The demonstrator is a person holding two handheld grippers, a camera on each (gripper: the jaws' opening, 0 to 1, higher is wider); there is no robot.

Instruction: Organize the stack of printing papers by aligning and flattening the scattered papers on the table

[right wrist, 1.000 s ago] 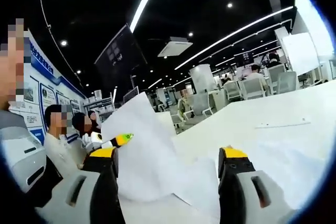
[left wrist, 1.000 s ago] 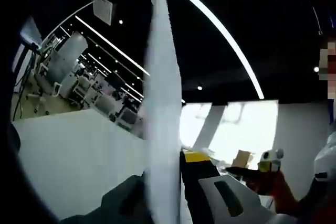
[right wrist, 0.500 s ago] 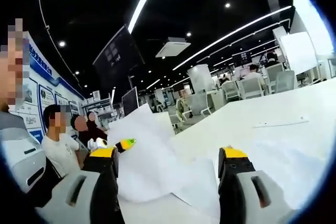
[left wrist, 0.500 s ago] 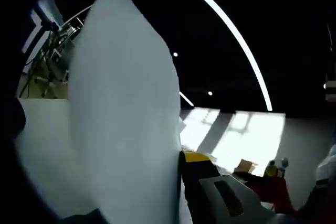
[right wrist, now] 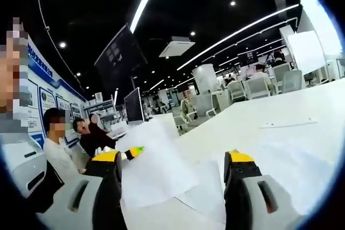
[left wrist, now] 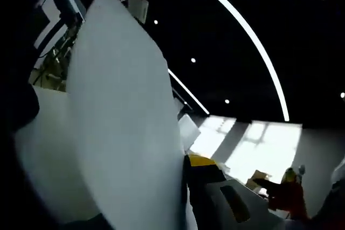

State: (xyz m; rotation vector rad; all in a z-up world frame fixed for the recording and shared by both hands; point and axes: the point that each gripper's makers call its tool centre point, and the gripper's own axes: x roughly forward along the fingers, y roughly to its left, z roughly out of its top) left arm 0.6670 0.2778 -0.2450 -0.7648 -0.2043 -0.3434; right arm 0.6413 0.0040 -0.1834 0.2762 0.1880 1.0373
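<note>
The left hand-held gripper [left wrist: 178,208] has tipped further up, its sheet [left wrist: 126,133] now broadside, jaws apparently pinching it. The right hand-held gripper [right wrist: 171,187] stands wide open over papers [right wrist: 156,171] near the tabletop [right wrist: 280,133] edge, lying lower now; aligning seems barely begun.

Paper [left wrist: 124,133] turned from edge-on to broadside; sheet [right wrist: 153,168] sagged lower.

No text can be read in either view. In the right gripper view, a blue wall panel [right wrist: 40,71] at about 9 o'clock carries a line of white characters, but they are too small and blurred to make out. The dark hanging screen [right wrist: 121,57] at 11 o'clock shows only faint squares.
</note>
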